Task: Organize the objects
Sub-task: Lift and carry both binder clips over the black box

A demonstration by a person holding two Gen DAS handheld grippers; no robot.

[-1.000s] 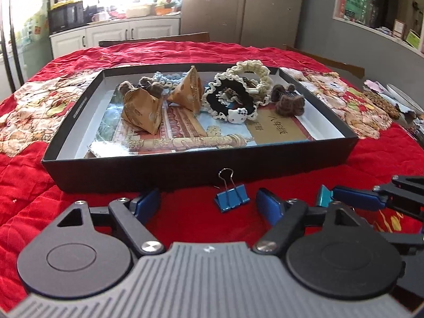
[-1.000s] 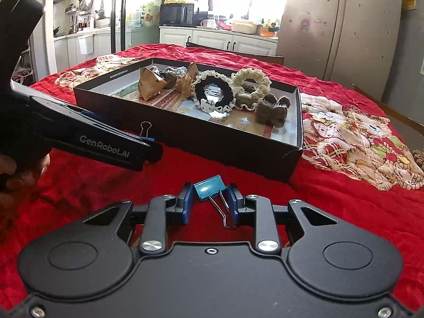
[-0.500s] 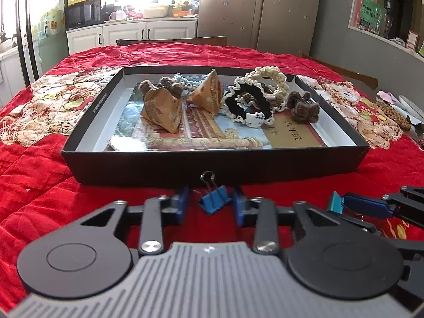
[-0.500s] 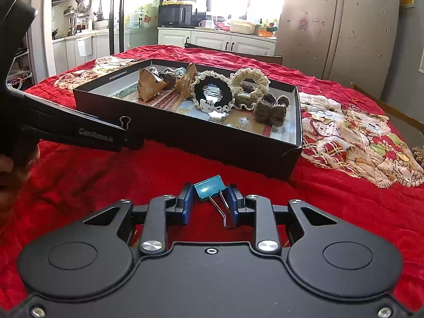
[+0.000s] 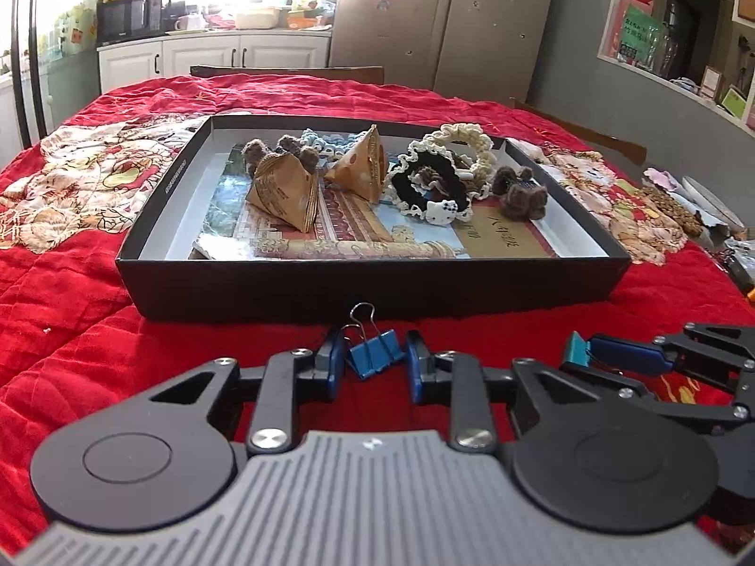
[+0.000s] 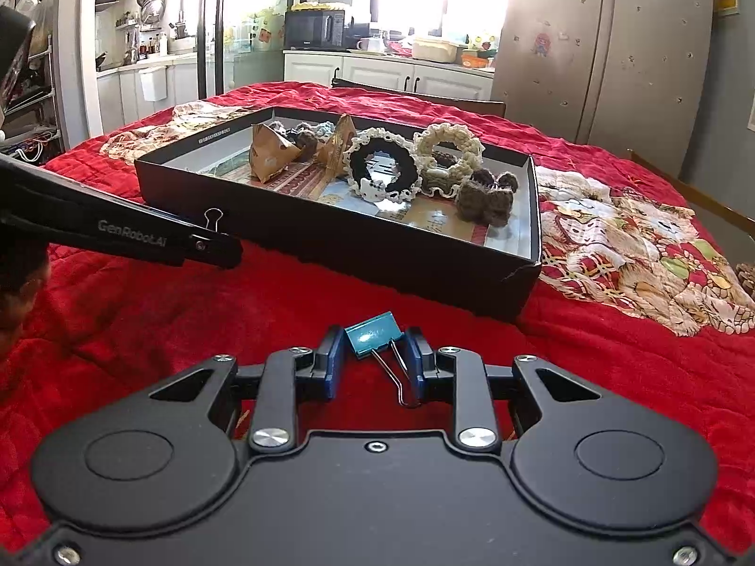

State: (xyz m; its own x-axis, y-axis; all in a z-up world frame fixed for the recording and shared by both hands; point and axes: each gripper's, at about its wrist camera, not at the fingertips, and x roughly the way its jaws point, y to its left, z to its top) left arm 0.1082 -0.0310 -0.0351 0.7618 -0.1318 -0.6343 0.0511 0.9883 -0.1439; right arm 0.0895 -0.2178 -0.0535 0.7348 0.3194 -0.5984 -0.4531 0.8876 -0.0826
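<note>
Each gripper is closed on a binder clip just short of the box's (image 5: 377, 283) near wall: the left gripper (image 5: 373, 362) pinches a blue clip (image 5: 376, 357), wire handles pointing to 12 o'clock toward the box; the right gripper (image 6: 373, 357) pinches a teal clip (image 6: 373, 340), handles trailing to 6 o'clock. The box lies at 12 o'clock for both, the left seemingly nearer. From the left view, only an edge of the teal clip shows.

Home kitchen (fridge (image 6: 608, 42), microwave (image 6: 314, 28), cabinets (image 5: 207, 59)).
</note>
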